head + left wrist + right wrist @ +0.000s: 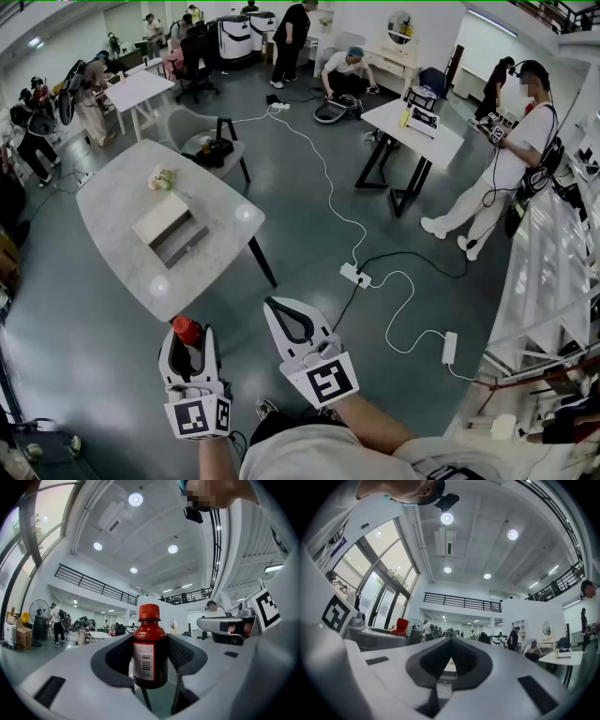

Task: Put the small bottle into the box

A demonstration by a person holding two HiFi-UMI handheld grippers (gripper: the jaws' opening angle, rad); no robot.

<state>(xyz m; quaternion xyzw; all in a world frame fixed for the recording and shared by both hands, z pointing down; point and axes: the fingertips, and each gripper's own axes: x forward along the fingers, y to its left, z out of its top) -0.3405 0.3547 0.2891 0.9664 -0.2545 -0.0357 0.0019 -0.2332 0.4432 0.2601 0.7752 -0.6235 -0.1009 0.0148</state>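
While the flat beige-and-grey box (172,232) lies on the pale, rounded stone-look desk (112,197) at the upper left, the left gripper (190,343) is well short of it over the floor. Its fingers are clamped on the sides of the small dark-brown bottle with a red cap (150,651), held upright. Just right of it, the right gripper (275,306) has its fingers together on nothing. I judge this to be the carrying step. Next, the bottle needs moving forward over the box and lowering in.
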